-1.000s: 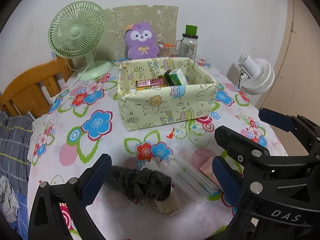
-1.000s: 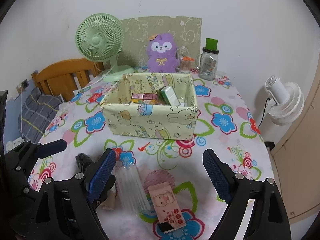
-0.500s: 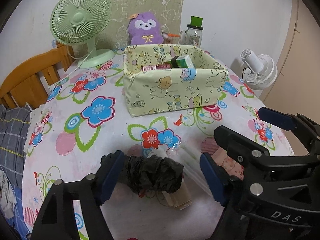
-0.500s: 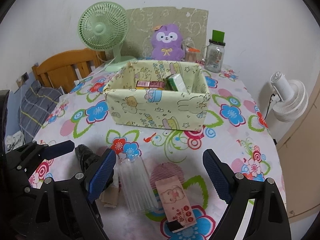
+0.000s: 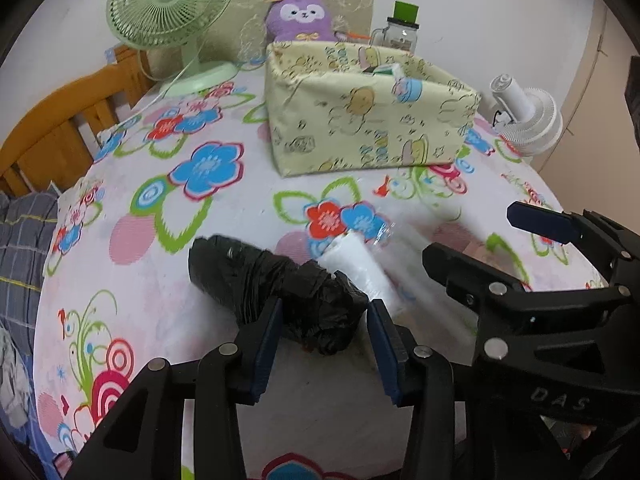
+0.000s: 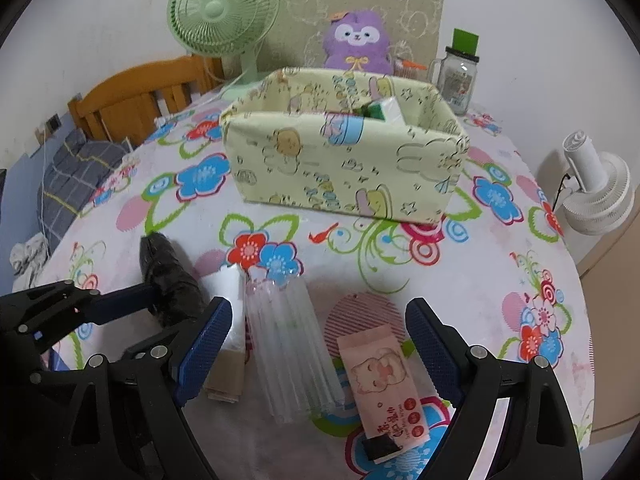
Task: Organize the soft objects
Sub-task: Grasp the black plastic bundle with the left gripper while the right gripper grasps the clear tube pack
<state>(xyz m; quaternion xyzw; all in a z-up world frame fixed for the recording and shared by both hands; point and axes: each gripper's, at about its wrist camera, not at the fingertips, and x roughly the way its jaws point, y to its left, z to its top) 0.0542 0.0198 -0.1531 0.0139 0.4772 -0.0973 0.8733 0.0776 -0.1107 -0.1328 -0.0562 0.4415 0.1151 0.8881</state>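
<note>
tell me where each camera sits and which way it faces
Left wrist: rides on the left gripper, angled down at the table; its blue pads straddle the black bag roll, jaws just closing. The right gripper shows at right.
Right wrist: rides on the right gripper, angled down over the clear straw pack and pink wipes pack, jaws wide. The left gripper's arm enters at left.
Shared: fabric box, green fan, purple plush.
</note>
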